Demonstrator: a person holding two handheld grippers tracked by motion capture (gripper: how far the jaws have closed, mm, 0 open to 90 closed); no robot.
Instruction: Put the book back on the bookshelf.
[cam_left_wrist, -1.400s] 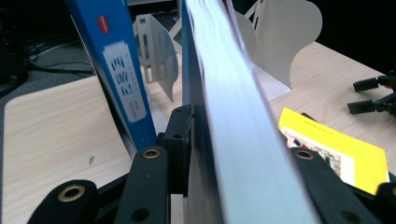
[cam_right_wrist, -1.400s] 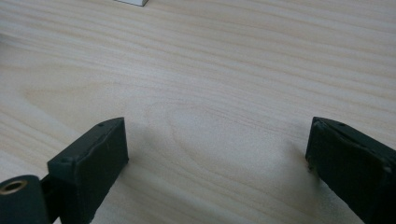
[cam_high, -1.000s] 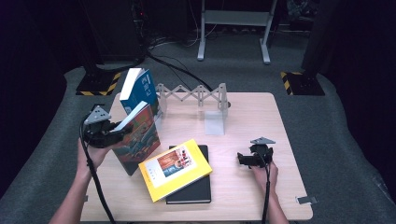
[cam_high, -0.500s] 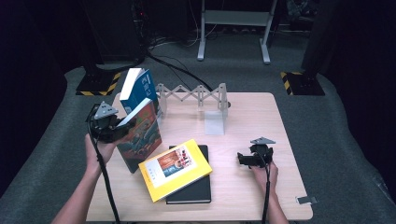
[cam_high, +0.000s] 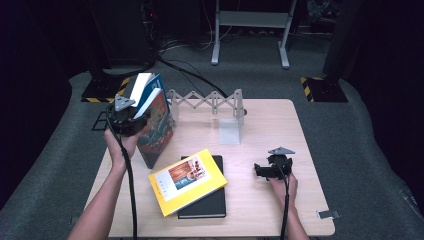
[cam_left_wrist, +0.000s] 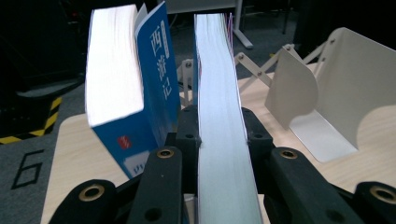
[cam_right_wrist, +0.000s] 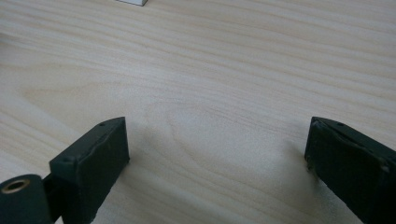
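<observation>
the illustrated book (cam_left_wrist: 224, 140) is pinched upright by the left gripper (cam_high: 127, 117) just beside the leaning blue book (cam_left_wrist: 154, 93) at the rack's (cam_high: 210, 102) end; the blue book could be toppled if nudged; the right gripper (cam_high: 272, 169) is held spread above the table (cam_right_wrist: 210, 60).

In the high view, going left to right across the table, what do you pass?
Left gripper clamped on an upright picture-cover book → yellow book lying on a black book → white bookend → right gripper, resting open on the table.
</observation>
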